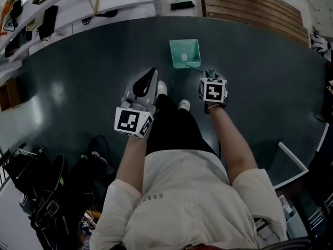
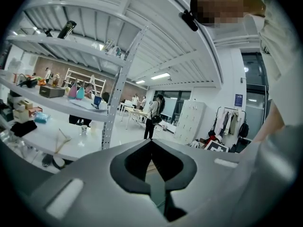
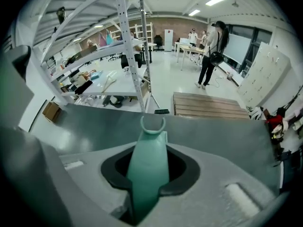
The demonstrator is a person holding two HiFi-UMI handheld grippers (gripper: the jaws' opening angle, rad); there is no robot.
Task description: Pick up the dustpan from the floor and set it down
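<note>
Pale shirt (image 1: pixel 182 202) and forearms (image 1: pixel 235 142) fill the near head view; beyond them the right tool (image 1: pixel 208 74) is clenched on the handle of the teal dustpan (image 1: pixel 184 52), whose pan sits ahead of the shoes (image 1: pixel 183 104), at or just over the dark floor (image 1: pixel 78 87). The left tool (image 1: pixel 152 73) is closed on nothing. Bring the pan down flat, and let go only once it rests.

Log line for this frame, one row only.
dustpan: over floor | right gripper: shut on handle | left gripper: shut, empty
</note>
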